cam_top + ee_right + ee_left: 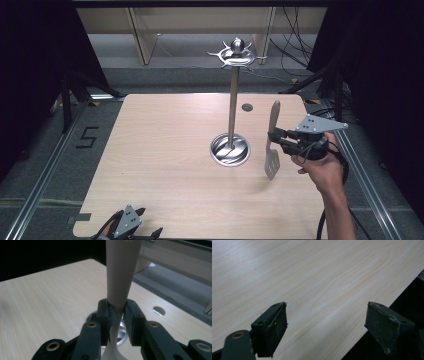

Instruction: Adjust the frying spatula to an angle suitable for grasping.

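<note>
Pale wood grain covers the bench [165, 165], and in the high view a steel utensil stand [231, 100] rises from its round dished base at centre frame to a ring of hooks near the top. Right of it, the right gripper [274, 136] holds a spatula [272, 145] upright by the lower part of its beige handle, slotted blade hanging down above the bench surface, with the person's hand [320, 167] behind it. The right gripper view brings the grasp close: both black jaws are clamped against the tapered handle [120, 277], and the stand's shiny base shows behind them. At the lower left of the high view the left gripper [145, 222] sits by the near bench edge. Its own view shows the jaws spread wide with nothing between them, bare bench [317, 282] beneath and its edge at lower right.
</note>
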Available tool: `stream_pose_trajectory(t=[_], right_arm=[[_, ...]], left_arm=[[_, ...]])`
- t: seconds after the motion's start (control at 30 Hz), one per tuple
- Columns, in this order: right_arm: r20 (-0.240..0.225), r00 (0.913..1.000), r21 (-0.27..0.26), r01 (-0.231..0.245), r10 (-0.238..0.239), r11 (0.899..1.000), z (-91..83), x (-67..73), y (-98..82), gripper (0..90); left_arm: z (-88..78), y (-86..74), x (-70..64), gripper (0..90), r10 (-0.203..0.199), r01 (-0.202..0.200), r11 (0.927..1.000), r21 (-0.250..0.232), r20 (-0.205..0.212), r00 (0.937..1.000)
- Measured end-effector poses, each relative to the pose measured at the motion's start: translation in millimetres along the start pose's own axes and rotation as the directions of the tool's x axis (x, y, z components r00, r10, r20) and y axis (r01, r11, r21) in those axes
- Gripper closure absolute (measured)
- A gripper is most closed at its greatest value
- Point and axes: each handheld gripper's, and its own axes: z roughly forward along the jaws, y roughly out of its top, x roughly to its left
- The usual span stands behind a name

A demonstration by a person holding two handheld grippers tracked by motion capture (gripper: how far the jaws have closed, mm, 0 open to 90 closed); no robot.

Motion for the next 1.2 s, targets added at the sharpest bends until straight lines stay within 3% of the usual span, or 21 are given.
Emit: stream_pose_trajectory(t=[0.07,0.2,0.23,0.3,0.37,0.4,0.43,0.5,0.57,0.63,0.67,0.7,0.73,0.77,0.9,0.93,0.97,1.0,1.07,1.1,1.2], right_arm=[[0.010,0.9997,-0.010,0.025,-0.025,1.000,0.2,-0.9,3.7,76.0],[0.006,1.0000,-0.012,-0.003,0.003,1.000,5.0,3.8,16.7,75.9],[0.006,0.9999,-0.017,0.014,-0.014,1.000,7.2,4.5,22.1,75.9],[0.019,0.9998,-0.017,0.003,-0.003,1.000,10.6,8.3,31.1,75.9],[0.029,0.9994,-0.026,0.021,-0.021,0.999,13.0,9.6,38.5,75.9],[0.031,0.9991,-0.032,0.031,-0.030,0.999,14.8,9.9,42.8,75.9],[0.034,0.9993,-0.029,0.019,-0.018,0.999,15.6,11.6,44.9,75.9],[0.042,0.9986,-0.025,0.033,-0.032,0.999,17.4,12.0,49.9,75.9],[0.026,0.9993,-0.018,0.026,-0.026,0.999,18.6,12.9,53.4,75.9],[0.041,0.9985,-0.019,0.036,-0.035,0.999,20.0,12.6,58.8,75.9],[0.036,0.9989,-0.025,0.029,-0.029,0.999,22.0,12.5,62.2,75.9],[0.021,0.9989,-0.013,0.042,-0.041,0.999,21.3,11.4,63.9,75.9],[0.033,0.9990,-0.021,0.029,-0.028,0.999,22.3,12.7,64.9,75.9],[0.030,0.9984,-0.010,0.048,-0.048,0.999,22.0,10.8,66.8,75.8],[0.042,0.9986,-0.006,0.032,-0.031,0.999,23.7,10.5,70.0,75.9],[0.015,0.9996,0.014,0.022,-0.022,1.000,24.8,9.3,72.9,75.9],[0.015,0.9996,0.014,0.022,-0.022,1.000,24.8,9.3,72.9,75.9],[0.039,0.9987,0.003,0.034,-0.034,0.999,27.6,7.6,75.1,75.9],[0.030,0.9991,0.023,0.029,-0.030,0.999,26.9,7.4,76.3,75.8],[0.024,0.9993,0.024,0.027,-0.028,0.999,28.8,6.4,79.2,75.8],[0.034,0.9988,0.024,0.033,-0.033,0.999,29.5,6.6,81.3,75.8]], left_arm=[[0.2,-0.4,0.0,17.0,-0.003,0.003,1.0000,-0.006,-0.002,1.0000],[-0.7,-0.2,0.2,17.0,0.001,-0.001,1.0000,0.004,-0.005,1.0000],[-0.6,-0.2,0.2,17.0,0.001,-0.001,1.0000,0.004,-0.006,1.0000],[-0.7,-0.1,-0.7,17.0,-0.006,0.006,1.0000,0.007,0.003,1.0000],[-1.1,0.0,0.9,17.0,0.018,-0.018,0.9997,0.015,0.005,0.9998],[-1.4,-0.7,-3.2,17.0,-0.044,0.044,0.9988,0.021,0.003,0.9990],[-1.4,0.0,0.1,17.0,0.005,-0.005,0.9999,0.013,0.003,1.0000],[-1.4,-1.1,-4.2,17.0,-0.060,0.060,0.9980,0.020,0.004,0.9982],[0.0,-1.3,-5.2,17.0,-0.070,0.070,0.9975,-0.006,0.011,0.9975],[-0.8,-1.3,-4.5,17.0,-0.062,0.062,0.9980,0.013,0.001,0.9981],[-2.4,-0.4,-2.9,17.0,-0.033,0.033,0.9991,0.029,0.007,0.9994],[-1.7,-0.4,-3.6,17.0,-0.040,0.039,0.9991,0.015,0.014,0.9991],[-2.4,-0.4,-2.7,17.0,-0.030,0.029,0.9992,0.027,0.014,0.9995],[-2.0,-1.0,-3.2,17.0,-0.045,0.044,0.9985,0.033,0.007,0.9990],[-1.5,-0.9,-3.6,17.0,-0.042,0.042,0.9985,0.034,0.007,0.9991],[-2.1,0.1,-0.7,17.0,0.009,-0.009,0.9995,0.032,0.006,0.9999],[-2.1,0.1,-0.7,17.0,0.009,-0.009,0.9995,0.032,0.006,0.9999],[-2.0,-0.5,-2.9,17.0,-0.029,0.029,0.9991,0.031,0.007,0.9996],[-2.4,-0.1,-1.9,17.0,-0.017,0.017,0.9994,0.030,0.007,0.9998],[-0.2,-1.2,-5.2,17.0,-0.069,0.069,0.9976,-0.002,0.018,0.9975],[-0.1,-1.2,-5.1,17.0,-0.066,0.066,0.9978,-0.001,0.018,0.9976]])
